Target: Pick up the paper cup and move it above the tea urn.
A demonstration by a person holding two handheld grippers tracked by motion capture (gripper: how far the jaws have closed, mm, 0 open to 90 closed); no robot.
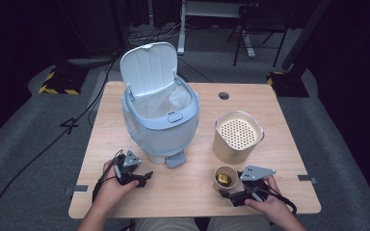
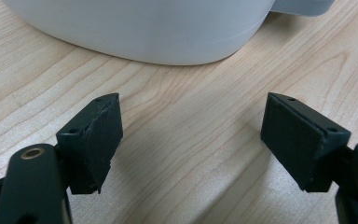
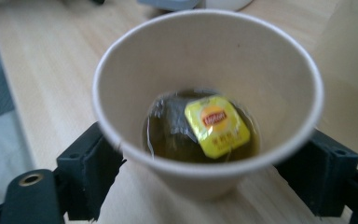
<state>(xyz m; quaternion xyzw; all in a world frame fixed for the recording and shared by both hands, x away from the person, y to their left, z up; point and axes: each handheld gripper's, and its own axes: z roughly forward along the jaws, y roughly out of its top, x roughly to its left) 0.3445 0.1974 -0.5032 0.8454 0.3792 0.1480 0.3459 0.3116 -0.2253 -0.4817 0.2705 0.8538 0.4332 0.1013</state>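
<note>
A paper cup (image 1: 225,178) of brown tea stands near the table's front edge, and a yellow tea-bag tag (image 3: 216,125) floats in the cup (image 3: 242,51). My right gripper (image 1: 227,191) is open, with one jaw on each side of the cup's lower wall (image 3: 205,163); I cannot tell whether the jaws touch it. My left gripper (image 1: 144,178) rests open on the wood at the front left, just before the base of a pale blue pedal bin (image 1: 161,125). Nothing lies between its jaws (image 2: 191,135). The bin's lid (image 1: 148,65) stands up.
A beige round container (image 1: 238,137) with a perforated top stands right behind the cup. The bin's pedal (image 1: 175,160) sticks out toward me, and its base (image 2: 158,28) looms close ahead. The wooden table (image 1: 270,101) has a cable hole (image 1: 224,95) at the back.
</note>
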